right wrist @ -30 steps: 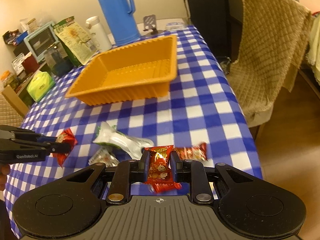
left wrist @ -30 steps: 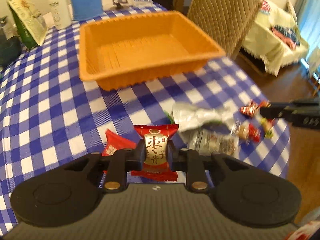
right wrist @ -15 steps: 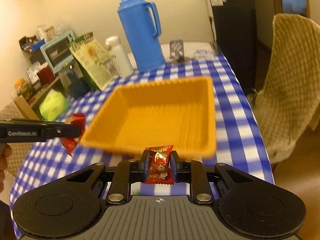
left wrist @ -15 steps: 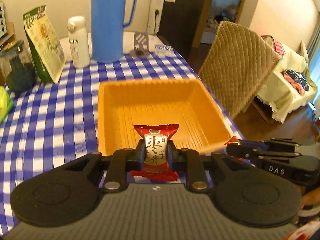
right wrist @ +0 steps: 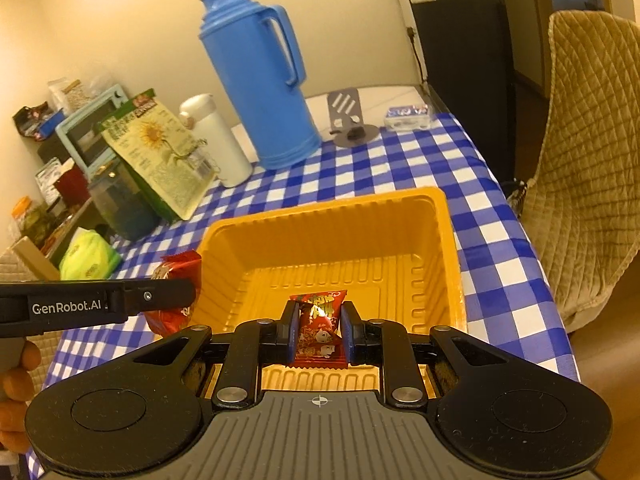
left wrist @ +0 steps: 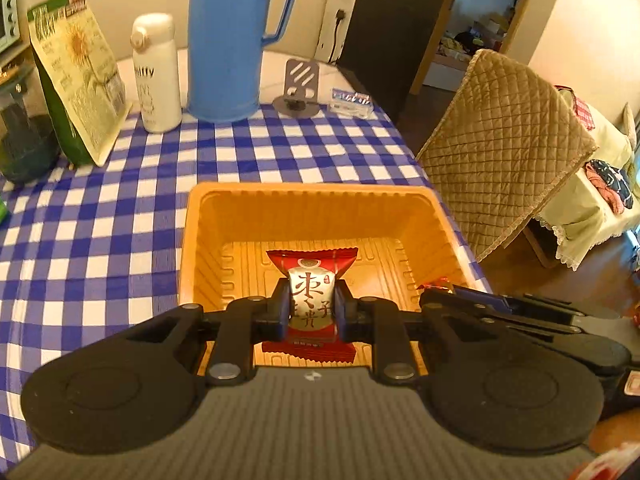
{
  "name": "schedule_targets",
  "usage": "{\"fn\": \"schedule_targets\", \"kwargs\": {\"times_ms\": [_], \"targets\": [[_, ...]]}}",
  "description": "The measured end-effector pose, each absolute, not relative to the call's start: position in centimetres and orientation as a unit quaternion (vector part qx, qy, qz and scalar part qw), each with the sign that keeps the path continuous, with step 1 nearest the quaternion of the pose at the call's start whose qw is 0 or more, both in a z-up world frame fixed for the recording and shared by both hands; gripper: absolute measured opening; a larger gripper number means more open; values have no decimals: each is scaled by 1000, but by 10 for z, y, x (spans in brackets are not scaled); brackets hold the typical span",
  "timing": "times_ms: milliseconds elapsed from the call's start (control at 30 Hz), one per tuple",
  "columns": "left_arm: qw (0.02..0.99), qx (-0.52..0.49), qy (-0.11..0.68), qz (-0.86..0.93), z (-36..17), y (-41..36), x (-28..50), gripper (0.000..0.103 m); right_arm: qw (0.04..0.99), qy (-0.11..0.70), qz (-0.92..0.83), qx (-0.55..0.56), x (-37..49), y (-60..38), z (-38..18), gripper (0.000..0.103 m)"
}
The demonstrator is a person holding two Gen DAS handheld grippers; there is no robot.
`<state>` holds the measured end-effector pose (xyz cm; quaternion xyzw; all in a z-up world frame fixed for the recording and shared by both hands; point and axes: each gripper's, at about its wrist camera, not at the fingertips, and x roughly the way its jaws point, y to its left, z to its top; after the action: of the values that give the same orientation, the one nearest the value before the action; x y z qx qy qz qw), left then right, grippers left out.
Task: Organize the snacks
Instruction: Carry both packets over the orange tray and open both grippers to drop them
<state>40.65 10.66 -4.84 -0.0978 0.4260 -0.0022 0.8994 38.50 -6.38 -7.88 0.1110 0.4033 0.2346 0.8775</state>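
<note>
While both hover over the orange tray (left wrist: 208, 216) near the tabletop's (left wrist: 100, 208) right edge, the left gripper (left wrist: 311, 307) clamps a red-and-white snack packet (left wrist: 310, 292) and the right gripper (right wrist: 319, 334) pinches a red candy packet (right wrist: 318, 320). Blue thermos (right wrist: 256, 76), white bottle (left wrist: 157, 76) and green bag (left wrist: 76, 92) stand along the far edge.

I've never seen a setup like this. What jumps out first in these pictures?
The orange tray on the blue checked tablecloth draws the eye first. Above it, the left gripper pinches a red-and-white snack packet and the right gripper a small red candy packet. A tall blue thermos stands behind.
</note>
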Motion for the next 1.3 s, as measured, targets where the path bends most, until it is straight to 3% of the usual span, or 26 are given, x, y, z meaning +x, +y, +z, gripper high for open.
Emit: {"fn": "schedule_targets", "kwargs": {"times_ms": [333, 733, 900, 967, 1033, 1100, 1300], "targets": [[879, -122, 461, 7, -82, 111, 423, 21, 872, 424, 220, 108, 399, -59, -98, 22], [881, -116, 459, 1, -80, 115, 426, 26, 870, 430, 217, 107, 412, -54, -106, 22], [882, -108, 459, 6, -79, 116, 424, 35, 869, 430, 218, 111, 416, -53, -106, 22], [883, -104, 457, 10, -79, 117, 422, 39, 869, 431, 214, 114, 418, -53, -106, 26], [885, -99, 455, 12, -77, 117, 420, 41, 870, 428, 216, 116, 417, -55, -104, 49], [886, -96, 454, 12, -76, 117, 417, 45, 875, 417, 215, 122, 414, -58, -101, 60], [891, -82, 447, 18, -68, 117, 404, 53, 880, 407, 214, 121, 405, -65, -88, 70]]}}
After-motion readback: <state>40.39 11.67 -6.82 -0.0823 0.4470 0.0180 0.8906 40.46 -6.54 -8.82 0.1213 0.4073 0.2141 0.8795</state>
